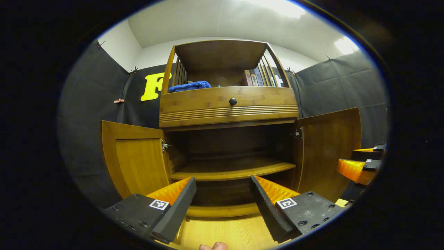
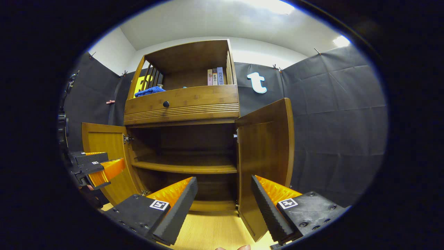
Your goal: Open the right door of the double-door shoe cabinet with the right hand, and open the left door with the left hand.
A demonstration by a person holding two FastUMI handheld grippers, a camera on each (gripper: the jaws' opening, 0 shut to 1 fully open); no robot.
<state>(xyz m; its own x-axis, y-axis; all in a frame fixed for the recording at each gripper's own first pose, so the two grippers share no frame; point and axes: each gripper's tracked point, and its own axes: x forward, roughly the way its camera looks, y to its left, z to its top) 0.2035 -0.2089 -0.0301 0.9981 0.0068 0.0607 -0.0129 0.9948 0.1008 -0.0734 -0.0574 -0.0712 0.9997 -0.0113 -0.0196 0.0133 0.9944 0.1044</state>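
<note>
A wooden shoe cabinet [image 1: 229,107] [image 2: 180,104] stands against the booth wall with both lower doors swung wide. Its left door [image 1: 137,161] [image 2: 104,146] hangs out to the left, its right door [image 1: 329,149] [image 2: 265,152] to the right. Inside, a bare shelf [image 1: 232,170] [image 2: 184,166] crosses the dark opening. My left gripper [image 1: 222,199] is open in front of the opening, holding nothing; it also appears at the left edge of the right gripper view [image 2: 100,166]. My right gripper [image 2: 223,199] is open beside the right door, apart from it, and appears at the right edge of the left gripper view [image 1: 360,165].
Above the doors is a drawer with a round dark knob [image 1: 232,101] [image 2: 166,103]. The open top shelf holds a blue cloth [image 1: 190,86] [image 2: 150,91] and several books [image 1: 253,77] [image 2: 215,76]. Light wooden floor [image 1: 225,232] runs below. Fingertips [image 1: 213,246] show at the bottom edge.
</note>
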